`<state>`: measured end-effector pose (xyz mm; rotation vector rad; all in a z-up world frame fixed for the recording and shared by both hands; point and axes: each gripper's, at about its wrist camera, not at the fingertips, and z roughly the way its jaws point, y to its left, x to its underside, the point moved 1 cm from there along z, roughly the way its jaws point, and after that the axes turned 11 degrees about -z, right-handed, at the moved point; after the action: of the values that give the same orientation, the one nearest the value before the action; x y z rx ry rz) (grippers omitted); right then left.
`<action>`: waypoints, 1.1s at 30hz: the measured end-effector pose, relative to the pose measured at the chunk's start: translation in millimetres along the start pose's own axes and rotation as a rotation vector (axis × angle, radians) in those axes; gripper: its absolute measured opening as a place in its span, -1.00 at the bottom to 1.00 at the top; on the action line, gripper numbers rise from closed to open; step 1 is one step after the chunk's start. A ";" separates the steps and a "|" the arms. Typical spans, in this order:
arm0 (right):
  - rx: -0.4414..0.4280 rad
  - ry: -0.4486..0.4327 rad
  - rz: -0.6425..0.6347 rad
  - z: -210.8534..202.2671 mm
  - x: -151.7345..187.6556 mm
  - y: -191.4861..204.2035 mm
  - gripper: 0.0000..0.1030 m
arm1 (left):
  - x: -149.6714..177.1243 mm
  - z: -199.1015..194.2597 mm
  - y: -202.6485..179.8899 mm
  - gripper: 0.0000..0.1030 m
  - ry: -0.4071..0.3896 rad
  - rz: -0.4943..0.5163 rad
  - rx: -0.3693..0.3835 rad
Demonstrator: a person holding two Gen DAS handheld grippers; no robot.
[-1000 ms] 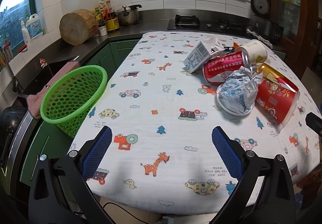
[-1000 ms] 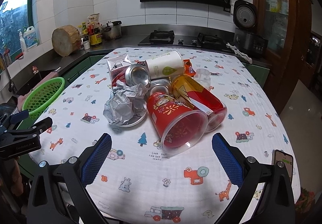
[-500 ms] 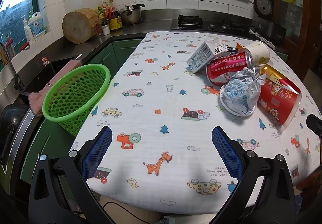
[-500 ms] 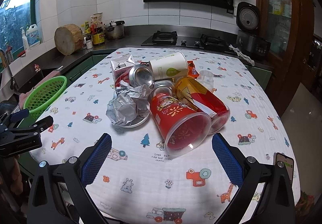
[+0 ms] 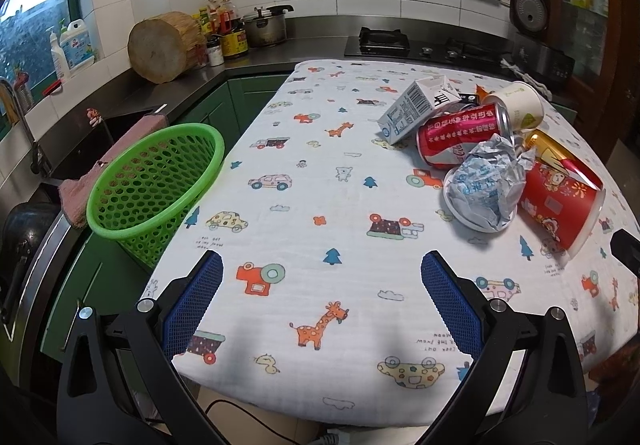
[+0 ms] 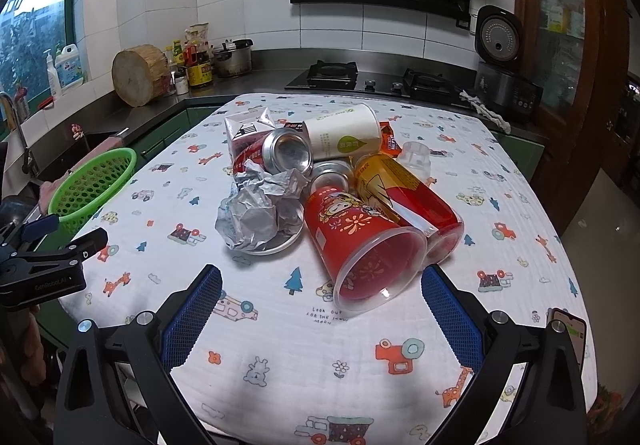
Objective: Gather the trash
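A heap of trash lies mid-table: a red paper cup (image 6: pixel 360 241) on its side, a crumpled silver wrapper (image 6: pixel 256 209) on a small plate, a red soda can (image 6: pixel 276 155), a white paper cup (image 6: pixel 344 135), a milk carton (image 6: pixel 244 129) and a yellow-red cup (image 6: pixel 400 185). In the left wrist view the same heap sits at the right, with the wrapper (image 5: pixel 486 183) and the can (image 5: pixel 460 133). A green mesh basket (image 5: pixel 156 181) leans at the table's left edge. My left gripper (image 5: pixel 322 297) is open over bare cloth. My right gripper (image 6: pixel 320 305) is open just short of the red cup.
The table (image 5: pixel 304 205) wears a white cloth with cartoon prints. A phone (image 6: pixel 572 329) lies near its front right corner. Behind stand a dark counter with a stove (image 6: pixel 332 71), a pot, bottles and a round wooden block (image 6: pixel 138 75). A sink (image 5: pixel 80 149) lies left of the basket.
Both grippers have drifted slightly back and up, so the trash heap sits a little farther away in both views. Nothing was taken hold of.
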<state>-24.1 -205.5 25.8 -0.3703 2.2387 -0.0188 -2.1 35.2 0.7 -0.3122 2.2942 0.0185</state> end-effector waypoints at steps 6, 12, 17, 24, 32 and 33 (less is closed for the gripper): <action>-0.002 0.001 -0.005 1.4 -1.6 1.7 0.88 | -0.3 0.4 1.1 0.90 0.002 -0.003 -0.002; -0.008 0.001 -0.013 4.4 -3.0 3.3 0.88 | -1.7 3.5 2.4 0.90 0.007 -0.009 -0.007; -0.018 0.005 -0.022 7.7 -3.4 3.3 0.88 | -2.2 3.8 2.3 0.90 0.007 -0.009 -0.010; -0.028 0.016 -0.051 15.3 -5.3 3.5 0.88 | -3.7 6.8 3.6 0.90 0.015 -0.011 -0.012; -0.083 0.033 -0.076 28.4 -13.5 -4.1 0.88 | -7.2 15.2 -0.8 0.90 0.036 -0.009 -0.013; -0.092 0.036 -0.080 30.9 -15.0 -6.0 0.88 | -7.6 16.2 -1.8 0.90 0.039 -0.009 -0.012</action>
<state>9.9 -203.8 18.0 -0.5130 2.2642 0.0361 15.0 37.0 -4.5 -0.3317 2.3323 0.0220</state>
